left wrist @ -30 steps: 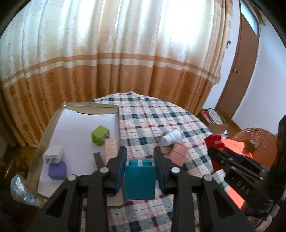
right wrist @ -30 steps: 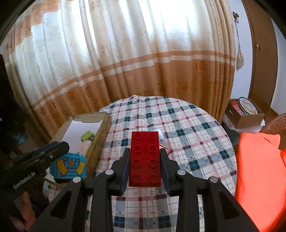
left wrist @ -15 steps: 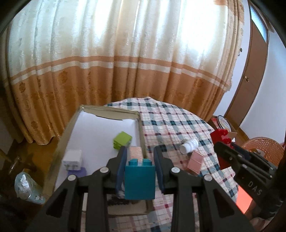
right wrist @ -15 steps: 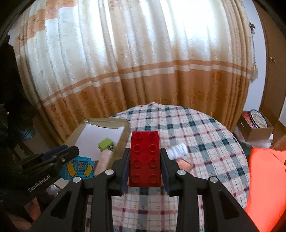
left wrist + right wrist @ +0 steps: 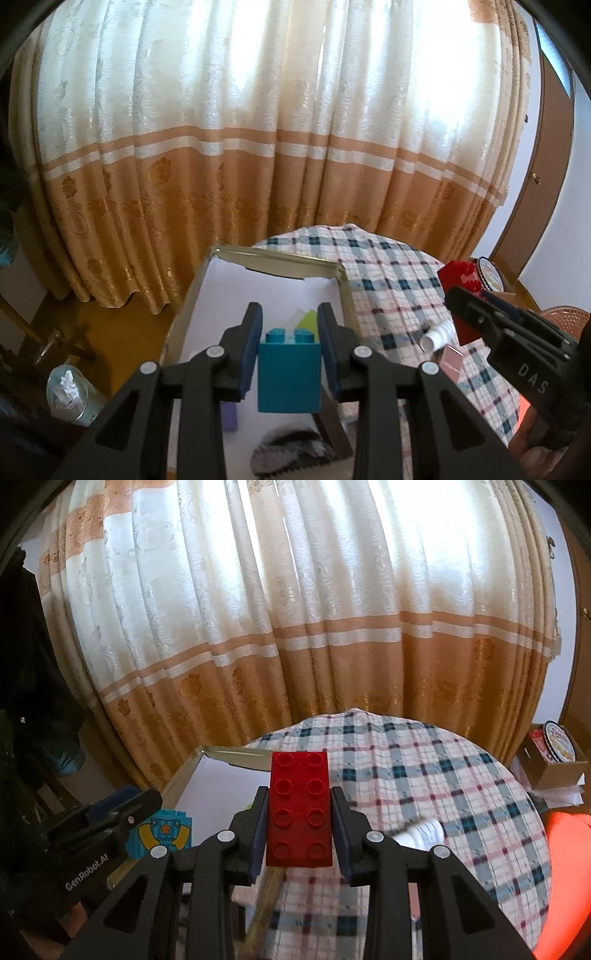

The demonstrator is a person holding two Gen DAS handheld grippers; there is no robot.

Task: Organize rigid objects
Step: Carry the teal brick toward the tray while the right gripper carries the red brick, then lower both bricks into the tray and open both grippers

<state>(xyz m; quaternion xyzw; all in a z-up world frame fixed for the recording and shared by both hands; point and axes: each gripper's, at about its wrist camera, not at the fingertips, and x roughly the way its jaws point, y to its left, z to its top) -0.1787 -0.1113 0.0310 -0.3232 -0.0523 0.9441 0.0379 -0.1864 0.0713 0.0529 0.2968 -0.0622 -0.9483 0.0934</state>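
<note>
My left gripper [image 5: 290, 325] is shut on a teal toy brick [image 5: 289, 373], held above the white floor of the cardboard box [image 5: 343, 291]. A green block [image 5: 308, 319] lies in the box, mostly hidden behind the brick. In the right wrist view my right gripper [image 5: 298, 805] is shut on a red studded brick [image 5: 298, 812] above the box's right edge [image 5: 236, 755]. That same red brick [image 5: 460, 280] and right gripper show at the right of the left wrist view. The teal brick's printed face [image 5: 160, 832] appears at the left of the right wrist view.
A round table with a plaid cloth [image 5: 391, 273] carries a white bottle [image 5: 437, 336] and a pink block [image 5: 453, 360]. A purple block [image 5: 229, 415] lies in the box. Curtains hang behind. A plastic bottle [image 5: 70, 391] sits low left, and an orange chair [image 5: 565, 867] stands at right.
Both grippers have moved left with their bricks, from over the cloth toward the box. The box now fills the space under the left gripper.
</note>
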